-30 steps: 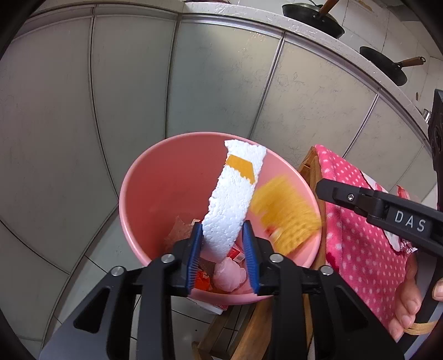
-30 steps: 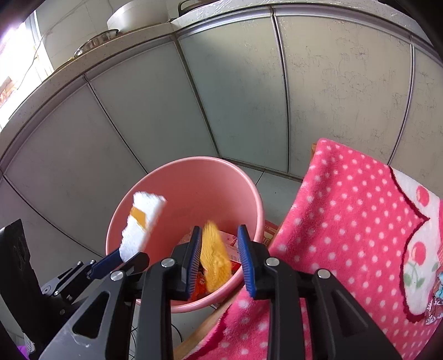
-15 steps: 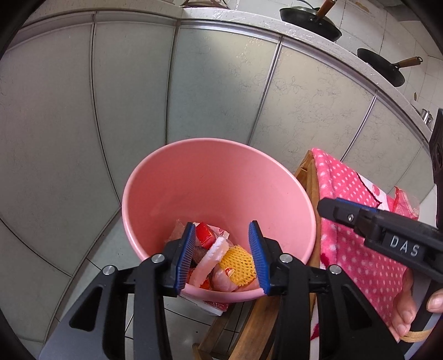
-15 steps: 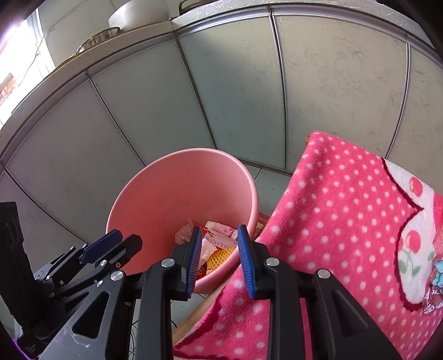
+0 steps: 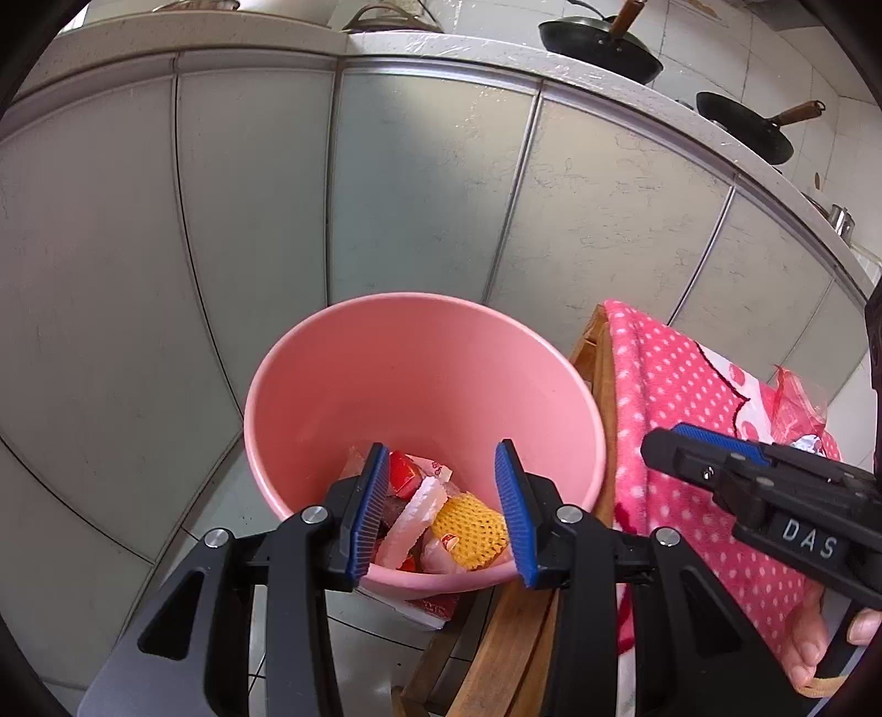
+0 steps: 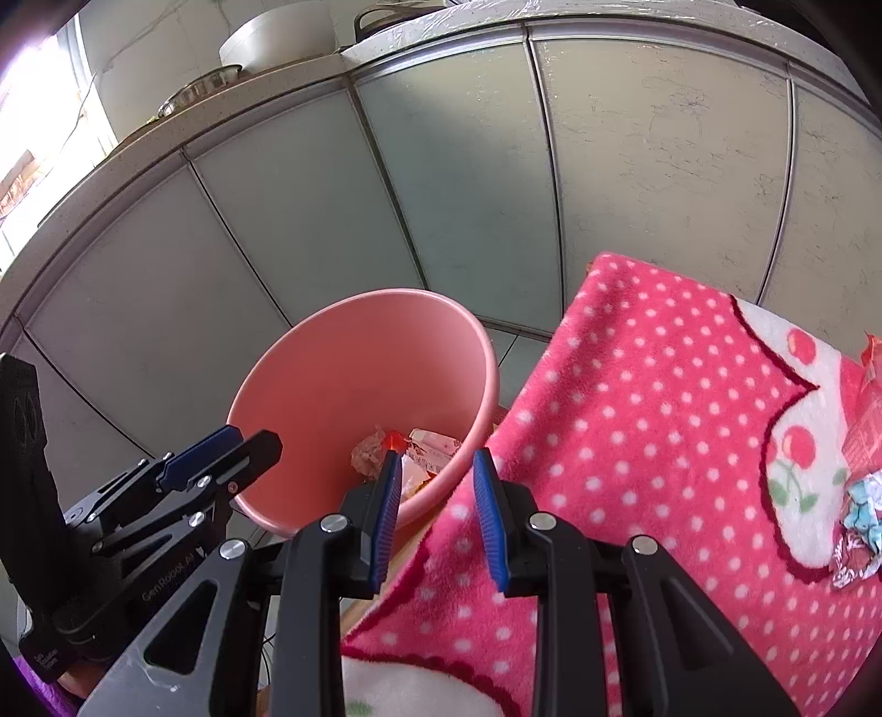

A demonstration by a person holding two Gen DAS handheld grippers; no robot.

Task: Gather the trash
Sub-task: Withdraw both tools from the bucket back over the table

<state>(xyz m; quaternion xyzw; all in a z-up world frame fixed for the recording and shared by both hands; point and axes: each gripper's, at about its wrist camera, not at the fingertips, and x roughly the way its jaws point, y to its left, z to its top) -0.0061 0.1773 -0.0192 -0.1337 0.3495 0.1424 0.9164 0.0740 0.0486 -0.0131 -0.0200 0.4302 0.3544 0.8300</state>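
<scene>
Two empty grippers over a pink bin by grey cabinets.

From the left wrist we see grey cabinet doors (image 5: pixel 430 182), pans (image 5: pixel 601 41) on the counter and a pink dotted cloth (image 5: pixel 689 386); our left gripper (image 5: pixel 441 504) hangs spread and empty above the bin (image 5: pixel 419 375), where the trash (image 5: pixel 446 518) lies; the right gripper (image 5: pixel 670 438) reads "DAS". From the right wrist, our right gripper (image 6: pixel 435 510) is apart and empty over the cloth's edge, wrappers (image 6: pixel 860 496) lying on the cloth.

Two black frying pans (image 5: pixel 601 39) sit on a kitchen counter (image 5: pixel 441 55); a pink polka-dot blanket (image 6: pixel 661 413) drapes a wooden chair (image 5: pixel 592 353).
</scene>
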